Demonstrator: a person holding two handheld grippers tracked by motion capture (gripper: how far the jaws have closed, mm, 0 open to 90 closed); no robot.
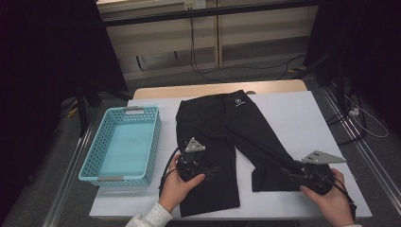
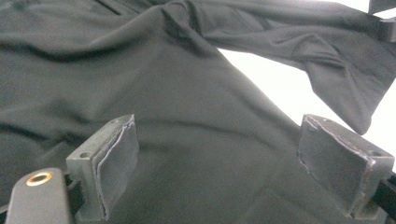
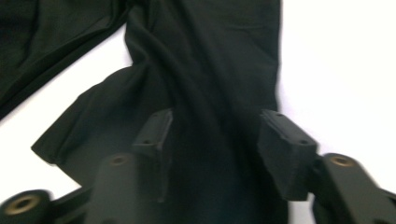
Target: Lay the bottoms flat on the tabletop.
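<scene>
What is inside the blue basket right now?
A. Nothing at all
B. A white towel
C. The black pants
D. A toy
A. The blue basket sits with its bare bottom showing at the left of the table, while the black pants lie spread flat on the white table beside it, not in it.

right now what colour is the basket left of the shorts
Light blue basket, clearest in the high view.
</scene>
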